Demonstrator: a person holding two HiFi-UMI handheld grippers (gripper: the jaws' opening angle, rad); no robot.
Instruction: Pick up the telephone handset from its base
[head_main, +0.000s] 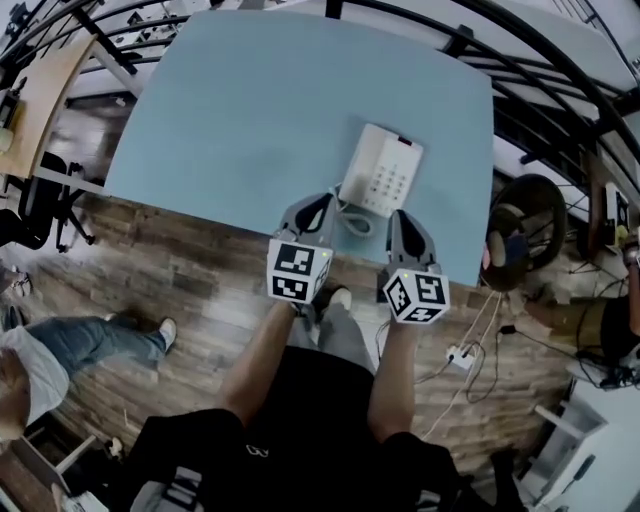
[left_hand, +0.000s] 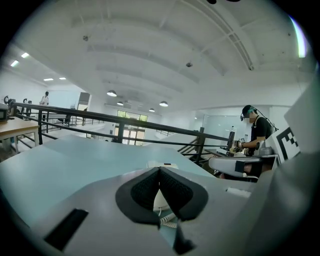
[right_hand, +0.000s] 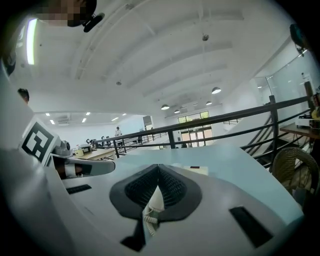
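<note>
Left tool (left_hand: 160, 171) clenched, pads meeting at the tips, nothing gripped. Right tool (right_hand: 158, 168) likewise clenched and empty. Both are held side by side at the table's near edge, pointing across it, with the marker cube (head_main: 298, 270) of the left one and that of the right one on the person's side.

Table (head_main: 240, 120): light blue top, mostly bare, wood floor (head_main: 150, 250) around it.

Telephone (head_main: 395, 172): white, toward the table's near right corner, a little in from the near edge. It lies straight ahead of both tools. The left tool's tip is just beside its near left corner and the right tool's tip is just short of its near right corner. The head view can't settle contact. In both gripper views the telephone shows beyond the closed pads.

Handset (head_main: 356, 165): resting on the base, along the base's left side, so it sits nearer the left tool than the right. Keypad (head_main: 390, 182) is to its right, with a small red mark (head_main: 403, 141) at the far end.

Coiled cord (head_main: 355, 222): comes off the telephone's near end and lies on the table between the two tools. It is visible through the gap under each tool's pads.

Off the table: a wicker chair (head_main: 525, 235) to the right, a power strip (head_main: 460, 356) on the floor, and a person in jeans (head_main: 100, 340) at the left.
</note>
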